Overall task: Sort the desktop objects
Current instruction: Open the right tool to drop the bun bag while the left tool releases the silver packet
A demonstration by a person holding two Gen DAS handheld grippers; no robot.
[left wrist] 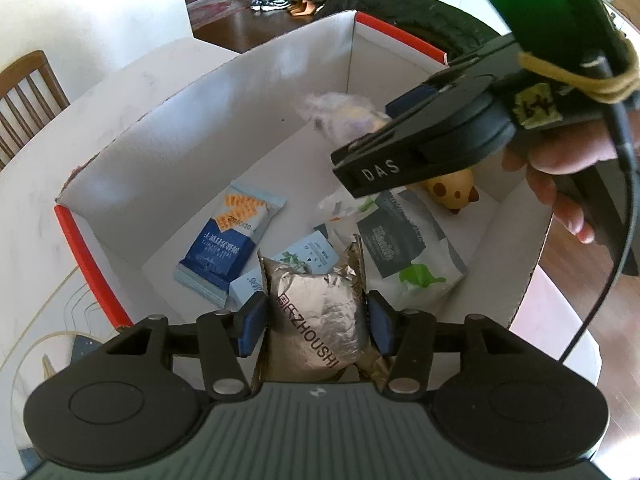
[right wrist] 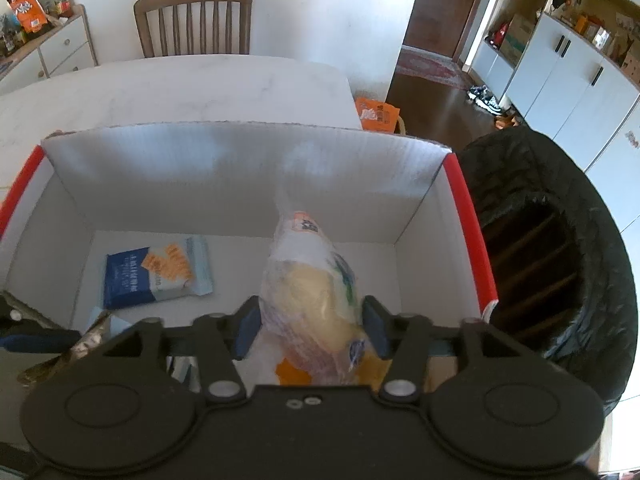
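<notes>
My left gripper [left wrist: 316,320] is shut on a silver foil snack packet [left wrist: 316,312] marked ZHOUSHI, held over the near edge of a white cardboard box [left wrist: 224,92] with red corners. My right gripper [right wrist: 310,328] is shut on a clear plastic bag with a yellow bun [right wrist: 312,288], held above the same box [right wrist: 224,148]. The right gripper also shows in the left wrist view [left wrist: 368,136], with the bag blurred behind it. Inside the box lie a blue-and-orange snack packet [left wrist: 230,240], a light blue packet [left wrist: 308,256], a grey-and-white pouch [left wrist: 404,248] and a yellow spotted toy [left wrist: 452,190].
The box stands on a white marble table [right wrist: 180,88]. A black bin with a bag liner [right wrist: 560,248] stands right of the box. A wooden chair [right wrist: 192,20] is at the table's far side. An orange packet [right wrist: 376,114] lies beyond the table's corner.
</notes>
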